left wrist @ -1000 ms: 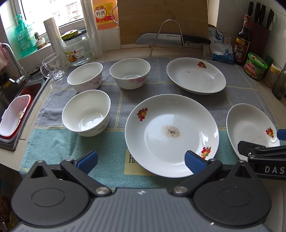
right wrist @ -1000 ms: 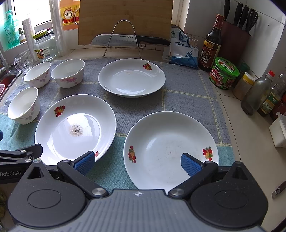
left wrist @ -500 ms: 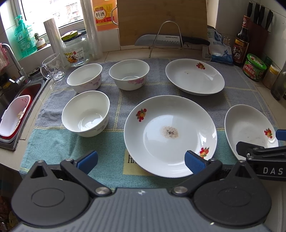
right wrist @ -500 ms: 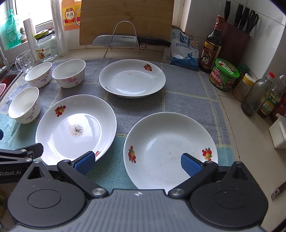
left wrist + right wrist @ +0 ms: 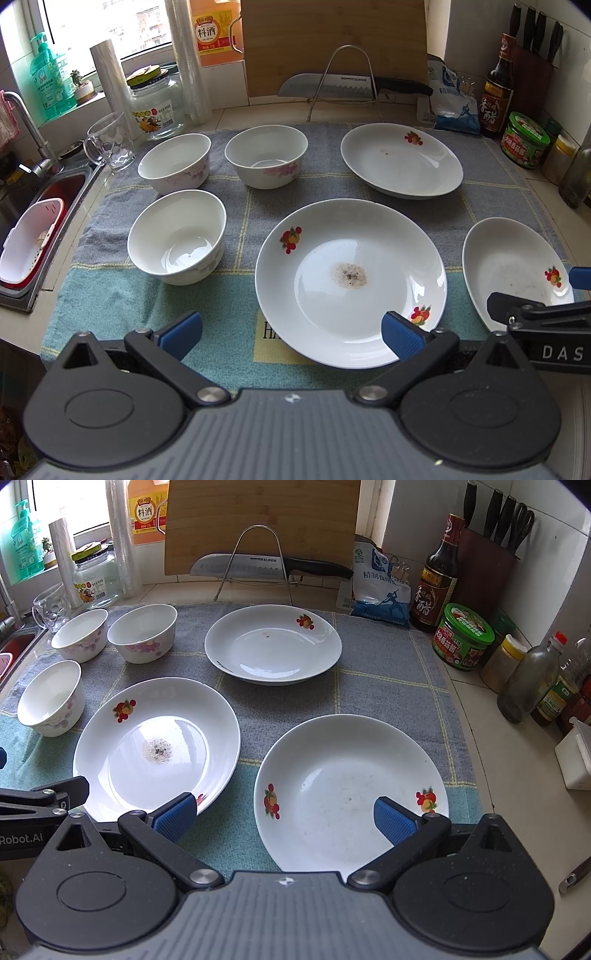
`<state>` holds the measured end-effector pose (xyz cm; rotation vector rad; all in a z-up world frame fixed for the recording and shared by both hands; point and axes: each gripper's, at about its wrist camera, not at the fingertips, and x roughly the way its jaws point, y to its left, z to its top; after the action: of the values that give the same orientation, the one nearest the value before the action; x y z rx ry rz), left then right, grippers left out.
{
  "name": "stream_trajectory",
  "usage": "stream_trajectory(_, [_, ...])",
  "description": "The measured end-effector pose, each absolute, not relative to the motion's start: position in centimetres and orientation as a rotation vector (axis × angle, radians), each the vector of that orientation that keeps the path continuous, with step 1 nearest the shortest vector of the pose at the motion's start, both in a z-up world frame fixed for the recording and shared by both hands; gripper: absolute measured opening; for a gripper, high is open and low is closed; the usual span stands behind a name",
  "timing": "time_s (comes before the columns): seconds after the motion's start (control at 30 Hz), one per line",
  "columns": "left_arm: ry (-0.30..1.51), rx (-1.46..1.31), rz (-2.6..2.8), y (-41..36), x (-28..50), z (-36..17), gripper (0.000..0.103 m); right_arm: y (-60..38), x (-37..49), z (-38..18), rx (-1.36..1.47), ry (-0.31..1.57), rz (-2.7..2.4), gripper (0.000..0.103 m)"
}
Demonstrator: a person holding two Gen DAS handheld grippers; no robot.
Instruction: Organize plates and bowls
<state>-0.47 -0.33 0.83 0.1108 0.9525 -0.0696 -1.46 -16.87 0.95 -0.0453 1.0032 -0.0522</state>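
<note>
Home kitchen counter: sink (image 5: 55,192) lying at one side, cutting board (image 5: 262,520) and knife (image 5: 266,566) leaning against tiled wall, knife block (image 5: 487,550), vinegar bottle (image 5: 437,576), plates (image 5: 273,642) and bowls (image 5: 177,236) sitting on towel (image 5: 388,672).

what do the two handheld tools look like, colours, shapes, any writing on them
Both match. The left tool and right tool each have a ribbed grey housing, two round black discs, black linkage arms with silver pivot screws, and blue textured pads on the fingers. White lettering shows on each tool's side: "DAS" on the right one, "Robot.AI" on the left one. No cables, hands or sleeves are visible.
</note>
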Motion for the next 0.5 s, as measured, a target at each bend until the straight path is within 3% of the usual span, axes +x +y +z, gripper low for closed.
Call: stream_trajectory(0.5, [0.951, 0.113, -0.075, -0.56, -0.41, 1.04, 0.102, -16.81, -1.45, 0.99, -0.049, 0.999, -0.054, 0.103])
